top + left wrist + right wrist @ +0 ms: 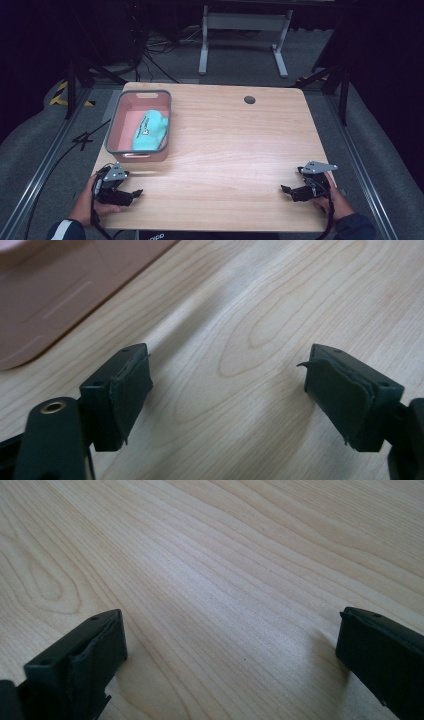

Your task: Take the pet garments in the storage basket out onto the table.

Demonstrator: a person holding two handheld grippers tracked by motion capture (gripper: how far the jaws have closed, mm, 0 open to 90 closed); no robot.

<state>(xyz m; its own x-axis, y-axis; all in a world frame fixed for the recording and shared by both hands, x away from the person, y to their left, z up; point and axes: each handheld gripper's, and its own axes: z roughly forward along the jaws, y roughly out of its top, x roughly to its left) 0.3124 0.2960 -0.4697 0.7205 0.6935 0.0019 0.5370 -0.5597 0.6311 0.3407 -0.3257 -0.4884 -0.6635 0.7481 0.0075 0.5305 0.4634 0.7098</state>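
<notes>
While both rest low over the worktop (225,150), the left hand-held gripper (134,192) at the near left corner and the right hand-held gripper (286,189) at the near right corner gape wide, holding nothing. A teal cloth (150,131) lies in the pink bin (114,125) along the left edge.

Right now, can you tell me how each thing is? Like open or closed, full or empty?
Left gripper: open, holding nothing, low over the table.
Right gripper: open, holding nothing.
Pink bin: upright, no lid, holds one thing.
Teal cloth: bunched up, lying inside the bin.
Table: bare wood apart from the bin.
</notes>
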